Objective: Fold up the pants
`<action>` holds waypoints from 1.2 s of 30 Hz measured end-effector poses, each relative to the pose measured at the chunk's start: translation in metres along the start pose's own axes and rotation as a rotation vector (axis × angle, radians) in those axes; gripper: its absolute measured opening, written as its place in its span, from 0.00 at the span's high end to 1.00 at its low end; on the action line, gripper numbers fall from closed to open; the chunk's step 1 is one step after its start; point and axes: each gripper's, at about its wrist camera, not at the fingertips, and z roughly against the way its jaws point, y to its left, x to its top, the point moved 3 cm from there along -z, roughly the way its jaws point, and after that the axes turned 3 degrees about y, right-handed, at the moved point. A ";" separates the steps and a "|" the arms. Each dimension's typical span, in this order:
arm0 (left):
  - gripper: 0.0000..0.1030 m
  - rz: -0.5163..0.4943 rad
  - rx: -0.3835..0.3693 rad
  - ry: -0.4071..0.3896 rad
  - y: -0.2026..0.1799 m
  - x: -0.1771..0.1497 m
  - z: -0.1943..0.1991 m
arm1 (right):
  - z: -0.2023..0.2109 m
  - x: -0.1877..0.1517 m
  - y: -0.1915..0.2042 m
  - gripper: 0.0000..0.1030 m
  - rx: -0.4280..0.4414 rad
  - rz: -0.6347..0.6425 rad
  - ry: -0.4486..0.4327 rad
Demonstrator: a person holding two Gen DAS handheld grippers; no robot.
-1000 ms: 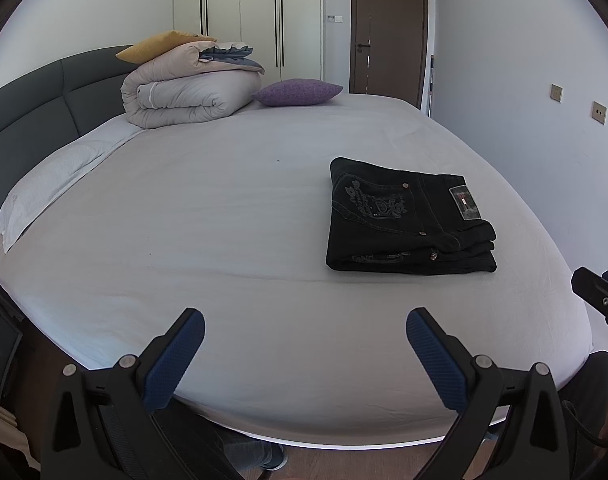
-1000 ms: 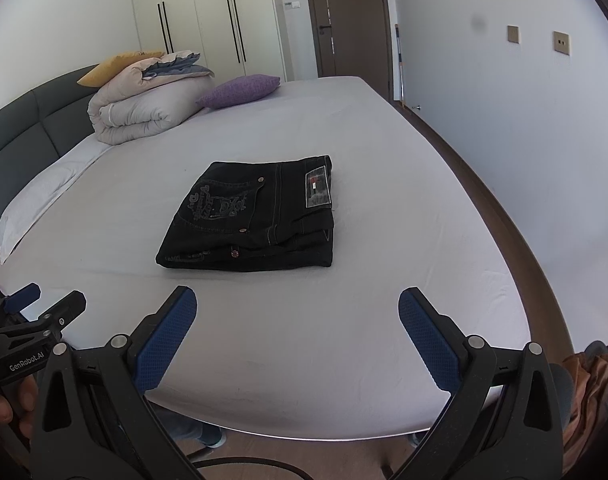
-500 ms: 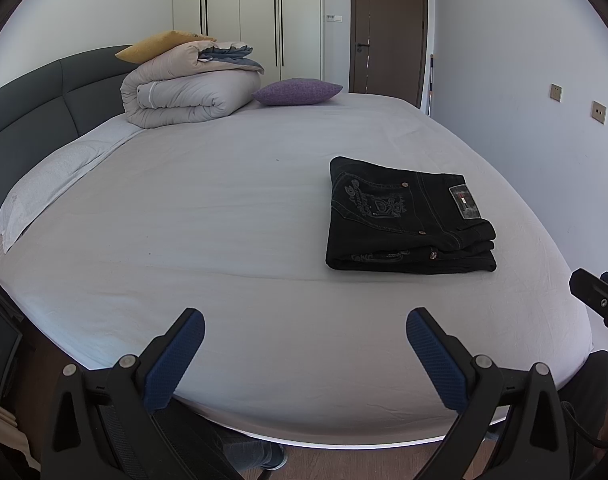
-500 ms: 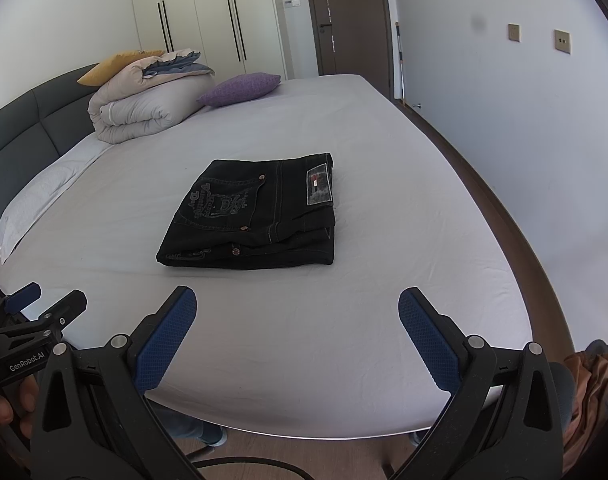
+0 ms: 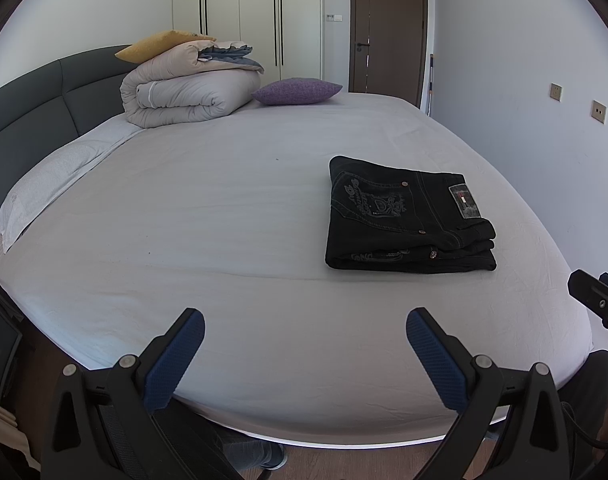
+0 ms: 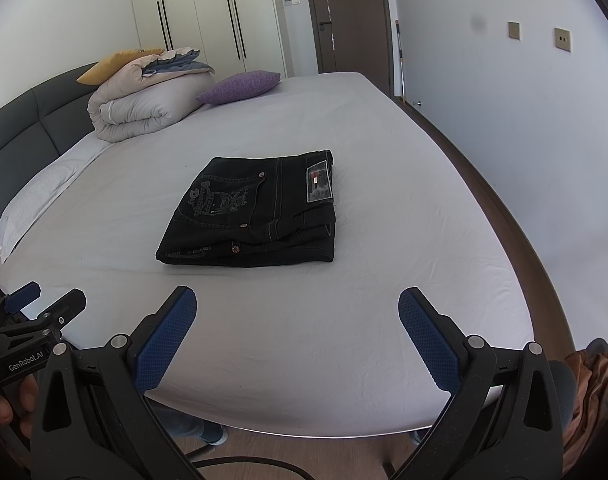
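Nothing has visibly moved since the earlier frames: the pants (image 6: 252, 216) lie in the same squared stack, and both grippers hang where they were, off the foot edge of the bed (image 6: 344, 340).

By the look of it the folding is done. The black denim sits in a compact, layered rectangle, back pocket and waistband patch facing up, toward the foot of the bed and nearer its right side edge than its left. Denim like this is likely fairly heavy and stiff for cloth, not slippery, not fragile; stacked layers can slide or spring open if lifted from one corner. A sound hold would be a pinch through all the layers at each short end, or at the thick folded edge facing the foot of the bed.

The left gripper (image 5: 306, 354) has its jaws spread wide and holds nothing; the right gripper (image 6: 298, 336) likewise stands spread and empty, both well apart from the pants.

Farther off, a rolled duvet (image 5: 184, 94), a purple cushion (image 5: 296, 90) and a yellow pillow (image 5: 160, 45) rest by the headboard (image 5: 32, 108).
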 end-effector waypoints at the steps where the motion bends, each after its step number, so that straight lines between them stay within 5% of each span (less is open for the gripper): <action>1: 0.00 0.000 0.001 0.000 0.000 0.000 0.001 | 0.000 0.000 0.000 0.00 0.000 0.000 0.000; 36: 0.00 0.004 -0.004 0.011 -0.006 -0.007 -0.006 | -0.004 0.000 -0.001 0.00 0.005 0.001 0.008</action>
